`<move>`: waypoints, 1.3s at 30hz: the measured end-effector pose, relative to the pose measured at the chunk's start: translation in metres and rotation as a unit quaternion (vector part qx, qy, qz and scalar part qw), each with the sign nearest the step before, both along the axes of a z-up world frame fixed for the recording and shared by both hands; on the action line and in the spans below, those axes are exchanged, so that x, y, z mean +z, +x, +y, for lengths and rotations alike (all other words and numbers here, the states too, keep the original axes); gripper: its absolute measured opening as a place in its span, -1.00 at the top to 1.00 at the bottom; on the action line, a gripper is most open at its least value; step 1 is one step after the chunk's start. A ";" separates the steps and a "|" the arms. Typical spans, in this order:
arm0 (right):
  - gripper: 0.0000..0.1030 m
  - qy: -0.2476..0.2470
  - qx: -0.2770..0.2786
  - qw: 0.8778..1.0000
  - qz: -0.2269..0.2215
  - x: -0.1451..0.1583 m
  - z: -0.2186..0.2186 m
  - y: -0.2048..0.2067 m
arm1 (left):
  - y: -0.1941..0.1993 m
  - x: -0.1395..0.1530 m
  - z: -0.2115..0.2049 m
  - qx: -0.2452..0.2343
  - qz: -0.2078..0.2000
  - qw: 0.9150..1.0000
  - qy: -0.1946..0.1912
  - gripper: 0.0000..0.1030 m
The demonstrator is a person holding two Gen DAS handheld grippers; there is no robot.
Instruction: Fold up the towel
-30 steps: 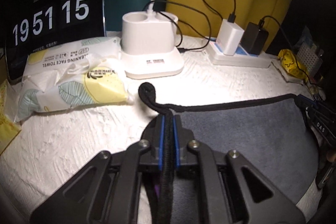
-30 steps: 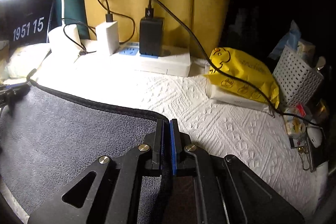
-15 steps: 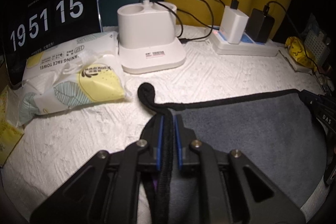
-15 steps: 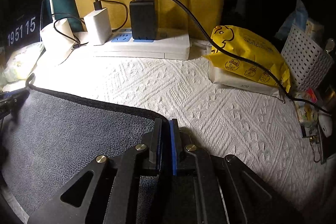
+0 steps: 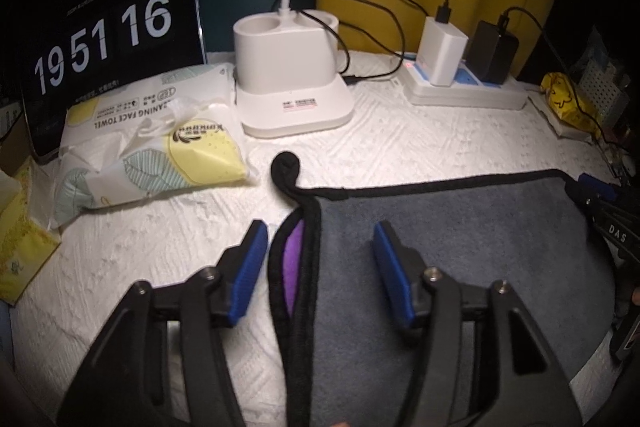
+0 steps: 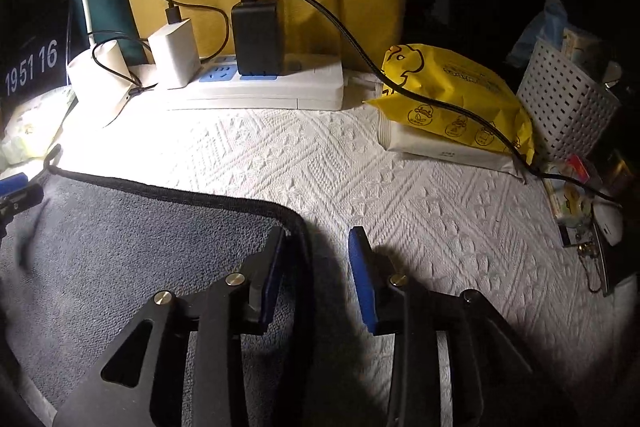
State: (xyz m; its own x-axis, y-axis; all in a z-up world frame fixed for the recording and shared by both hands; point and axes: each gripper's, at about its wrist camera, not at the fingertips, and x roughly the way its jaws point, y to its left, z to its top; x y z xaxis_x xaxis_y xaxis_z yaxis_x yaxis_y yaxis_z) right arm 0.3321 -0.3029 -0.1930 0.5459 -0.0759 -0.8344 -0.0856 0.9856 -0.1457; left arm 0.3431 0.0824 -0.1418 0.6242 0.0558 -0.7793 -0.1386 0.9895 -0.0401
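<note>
On embossed cloth (image 6: pixel 320 163) — plush towel (image 5: pixel 440 227) (black-trimmed).

On the white embossed cloth (image 6: pixel 320 163): black digital clock screen (image 5: pixel 108 67), face-towel pack (image 5: pixel 156 143), white lamp base (image 5: pixel 292 83), white power strip (image 6: pixel 264 87), yellow duck-print pack (image 6: pixel 452 95).

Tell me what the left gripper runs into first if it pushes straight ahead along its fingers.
Probably the grey towel's black looped corner tab, which lies on the white textured cloth directly ahead of the open left gripper. Past it stands the white lamp base. Depth is uncertain in this fisheye view.
</note>
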 end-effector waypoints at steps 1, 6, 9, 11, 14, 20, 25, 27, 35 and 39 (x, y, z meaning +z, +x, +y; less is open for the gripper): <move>0.30 0.000 -0.001 1.000 0.001 0.001 0.000 -0.001 | 0.000 0.001 -0.001 -0.001 0.000 1.000 0.001 -0.12; 0.12 0.000 -0.002 1.000 0.006 0.005 -0.001 -0.015 | -0.009 0.006 -0.001 0.002 -0.001 1.000 -0.004 -0.16; 0.00 0.003 -0.005 1.000 0.007 0.009 0.002 -0.022 | -0.018 0.008 -0.001 0.000 -0.004 1.000 -0.009 -0.28; -0.04 0.003 -0.005 1.000 0.004 0.014 0.003 -0.031 | -0.026 0.011 -0.002 -0.002 -0.007 1.000 -0.010 -0.29; -0.07 0.004 -0.004 1.000 0.000 0.021 0.007 -0.041 | -0.035 0.014 -0.005 -0.008 -0.011 1.000 -0.013 -0.29; -0.10 0.002 -0.002 1.000 -0.008 0.036 0.012 -0.063 | -0.054 0.023 -0.013 -0.022 -0.020 0.999 -0.030 -0.29; -0.10 0.000 0.001 1.000 -0.014 0.044 0.018 -0.074 | -0.074 0.034 -0.016 -0.023 -0.036 0.998 -0.039 -0.29; -0.10 0.001 0.003 1.000 -0.017 0.048 0.021 -0.082 | -0.081 0.037 -0.017 -0.025 -0.038 0.998 -0.039 -0.29; -0.10 0.008 0.011 1.000 -0.028 0.063 0.032 -0.109 | -0.113 0.049 -0.025 -0.026 -0.055 0.997 -0.037 -0.30; -0.10 0.010 0.012 0.999 -0.038 0.072 0.035 -0.123 | -0.130 0.057 -0.033 -0.035 -0.076 0.996 -0.038 -0.73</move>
State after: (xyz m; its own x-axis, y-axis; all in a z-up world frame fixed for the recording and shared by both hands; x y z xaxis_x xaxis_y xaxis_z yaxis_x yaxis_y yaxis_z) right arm 0.2093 -0.2678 -0.1206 0.6085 -0.0458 -0.7922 -0.0989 0.9862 -0.1330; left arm 0.2134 0.0497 -0.0843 0.7349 -0.0469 -0.6765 -0.0567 0.9899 -0.1302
